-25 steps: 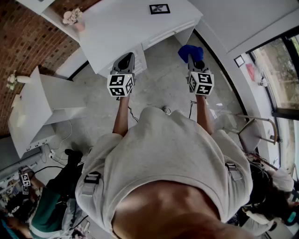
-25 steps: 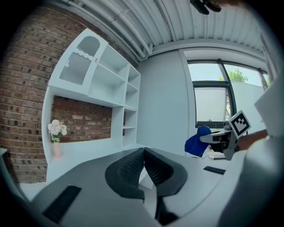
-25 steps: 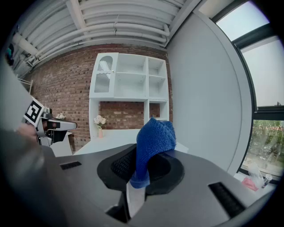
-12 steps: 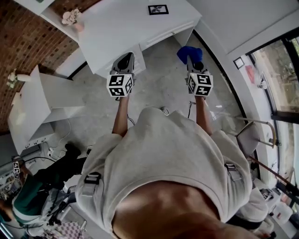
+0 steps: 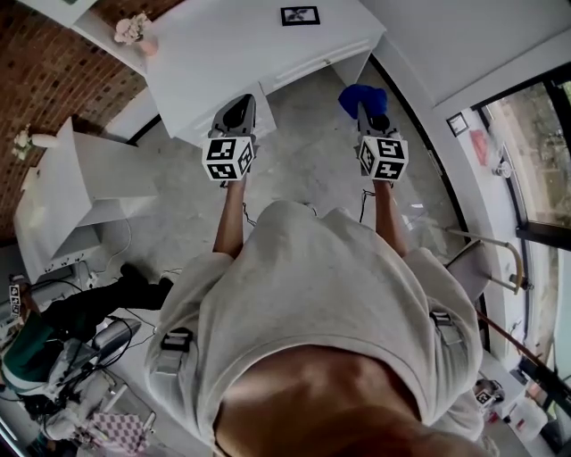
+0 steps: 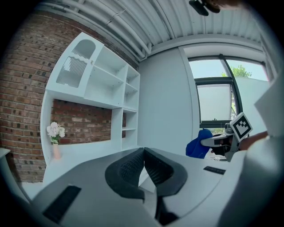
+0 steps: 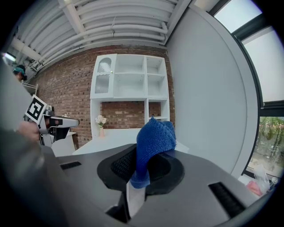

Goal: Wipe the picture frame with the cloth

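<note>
A small black picture frame (image 5: 301, 15) lies flat on the white desk (image 5: 232, 54) at the far side. My right gripper (image 5: 368, 114) is shut on a blue cloth (image 5: 359, 98), held over the floor to the right of the desk; the right gripper view has the cloth (image 7: 152, 142) bunched up out of the jaws. My left gripper (image 5: 237, 116) is shut with nothing in it, at the desk's near edge. In the left gripper view its jaws (image 6: 143, 165) meet, and the right gripper with the cloth (image 6: 198, 143) shows off to the right.
A white shelf unit (image 6: 95, 88) stands on the desk against a brick wall, with a vase of flowers (image 5: 134, 31) beside it. A second white table (image 5: 67, 192) stands at left. A window (image 5: 535, 134) lines the right wall. Another person (image 5: 53, 339) crouches at lower left amid cables.
Both grippers have held nearly still, drifting slightly toward the desk. The person at lower left has shifted position.
</note>
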`<state>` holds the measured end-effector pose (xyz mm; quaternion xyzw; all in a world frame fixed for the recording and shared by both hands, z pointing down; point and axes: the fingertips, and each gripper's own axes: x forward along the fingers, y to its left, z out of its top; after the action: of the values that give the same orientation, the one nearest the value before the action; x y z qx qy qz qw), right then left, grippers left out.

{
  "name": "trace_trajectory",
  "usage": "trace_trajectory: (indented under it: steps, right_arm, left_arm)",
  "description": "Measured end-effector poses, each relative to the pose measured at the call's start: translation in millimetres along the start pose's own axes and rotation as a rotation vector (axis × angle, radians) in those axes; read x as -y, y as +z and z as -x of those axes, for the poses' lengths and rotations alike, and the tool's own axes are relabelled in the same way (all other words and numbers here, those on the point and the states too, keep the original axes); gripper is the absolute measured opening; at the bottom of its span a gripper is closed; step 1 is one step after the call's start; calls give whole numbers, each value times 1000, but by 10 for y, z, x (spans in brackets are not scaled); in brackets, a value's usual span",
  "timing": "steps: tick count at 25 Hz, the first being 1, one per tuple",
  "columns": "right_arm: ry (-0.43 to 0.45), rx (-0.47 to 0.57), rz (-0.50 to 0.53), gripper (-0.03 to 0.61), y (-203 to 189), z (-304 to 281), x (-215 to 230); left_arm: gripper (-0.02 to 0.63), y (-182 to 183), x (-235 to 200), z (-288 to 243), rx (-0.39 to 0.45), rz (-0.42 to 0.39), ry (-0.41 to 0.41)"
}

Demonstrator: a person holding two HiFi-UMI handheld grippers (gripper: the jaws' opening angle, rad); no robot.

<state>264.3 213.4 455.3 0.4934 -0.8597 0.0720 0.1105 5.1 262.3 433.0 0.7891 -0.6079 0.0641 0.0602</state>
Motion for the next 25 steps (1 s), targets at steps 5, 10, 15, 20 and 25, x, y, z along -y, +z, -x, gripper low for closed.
trace_trajectory:
  steps: [5, 10, 15, 20, 25]
  right_arm:
    - [13, 1, 15, 57, 30, -121, 128]
    - [37, 2, 53, 57, 50, -238, 96]
    - [59, -4, 69, 57, 42, -367, 64]
    - [62, -9, 69, 57, 35, -574, 87]
    - [61, -10, 71, 57, 79, -864, 152]
  left_arm:
    - [15, 6, 39, -125, -6, 0, 13]
    - [15, -11, 25, -190, -3, 3, 18]
    - [15, -41, -28, -302, -4, 12, 19]
    - [15, -68, -112, -519, -6, 13, 3]
    - [15, -55, -259, -853, -3, 18, -15]
